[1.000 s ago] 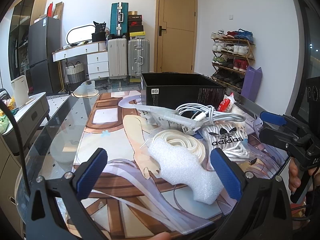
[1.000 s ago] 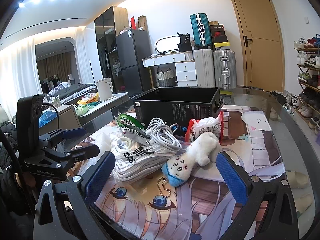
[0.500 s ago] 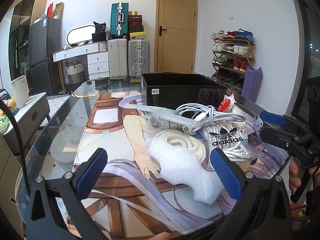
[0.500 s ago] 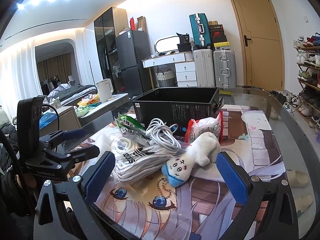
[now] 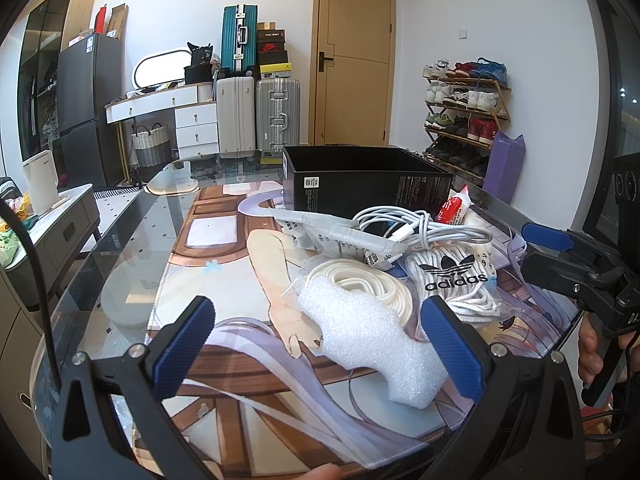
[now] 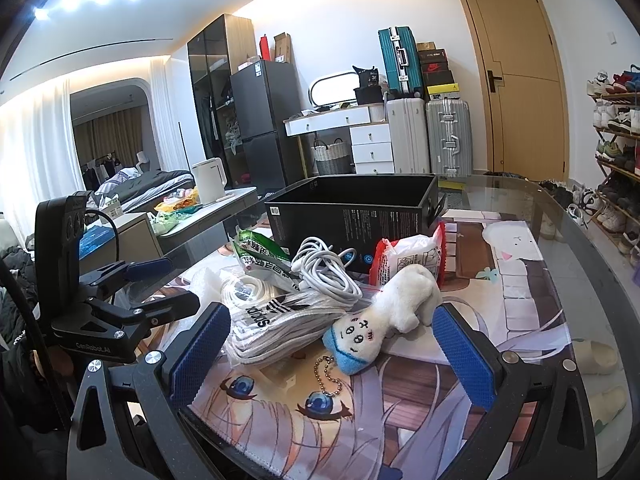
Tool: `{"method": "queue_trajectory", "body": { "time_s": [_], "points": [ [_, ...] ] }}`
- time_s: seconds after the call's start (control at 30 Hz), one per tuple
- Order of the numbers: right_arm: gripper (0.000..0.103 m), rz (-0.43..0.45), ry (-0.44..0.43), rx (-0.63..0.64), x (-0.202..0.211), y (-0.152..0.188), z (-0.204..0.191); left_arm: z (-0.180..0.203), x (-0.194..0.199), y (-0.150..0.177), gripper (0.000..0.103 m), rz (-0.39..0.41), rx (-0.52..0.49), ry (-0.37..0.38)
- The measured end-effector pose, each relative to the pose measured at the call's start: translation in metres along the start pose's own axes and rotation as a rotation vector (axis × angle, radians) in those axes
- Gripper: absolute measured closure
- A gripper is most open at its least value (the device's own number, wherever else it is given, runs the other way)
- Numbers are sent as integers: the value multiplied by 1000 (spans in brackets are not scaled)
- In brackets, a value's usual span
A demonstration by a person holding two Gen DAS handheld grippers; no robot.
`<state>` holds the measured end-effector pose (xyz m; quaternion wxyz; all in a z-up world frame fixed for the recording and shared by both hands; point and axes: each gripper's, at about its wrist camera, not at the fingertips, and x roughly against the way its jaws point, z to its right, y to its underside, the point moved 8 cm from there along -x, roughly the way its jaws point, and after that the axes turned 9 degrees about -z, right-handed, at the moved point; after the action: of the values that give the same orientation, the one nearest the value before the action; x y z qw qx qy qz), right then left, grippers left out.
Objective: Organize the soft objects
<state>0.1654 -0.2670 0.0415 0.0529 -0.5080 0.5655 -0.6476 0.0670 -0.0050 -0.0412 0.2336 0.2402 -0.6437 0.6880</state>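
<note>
The left tongs (image 5: pixel 320 344) are spread wide and hold nothing. They hover low over the near edge of the surface (image 5: pixel 132 248), a glass top covered by a printed mat (image 5: pixel 224 280). A white foam piece (image 5: pixel 372 340) lies on the mat between the two blue pads (image 5: pixel 184 344), closer to the right-hand pad and apart from both.

The right tongs (image 6: pixel 328 356) are likewise spread wide and empty. A white plush toy (image 6: pixel 384 316) with a blue cap and a bead chain lies on the mat between their pads (image 6: pixel 464 360), not touched by either. Just left of the toy rests a bagged bundle of white laces (image 6: pixel 280 324) printed "adidas".

The remaining soft items form one pile behind these:
- a coil of white cord (image 5: pixel 360 284), partly under the foam piece;
- a white charging cable (image 5: pixel 420 232), lying on top of the pile;
- a green-and-white snack packet (image 6: pixel 260 256), under the cable;
- a red-and-white snack packet (image 6: pixel 408 256), leaning against the box.

An open black box (image 6: pixel 352 216) stands upright on the surface directly behind the pile. None of the listed items is inside it, as far as its visible part shows.

In the left wrist view the right tongs appear at the right edge, gripped by a hand (image 5: pixel 592 352).
</note>
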Motion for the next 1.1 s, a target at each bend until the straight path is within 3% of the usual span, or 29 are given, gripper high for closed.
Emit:
{"method": "queue_trajectory", "body": {
  "time_s": [1.1],
  "points": [
    [0,-7,1,2,1,1,-1,-1,-17,8,0,-77,46,60]
  ]
}}
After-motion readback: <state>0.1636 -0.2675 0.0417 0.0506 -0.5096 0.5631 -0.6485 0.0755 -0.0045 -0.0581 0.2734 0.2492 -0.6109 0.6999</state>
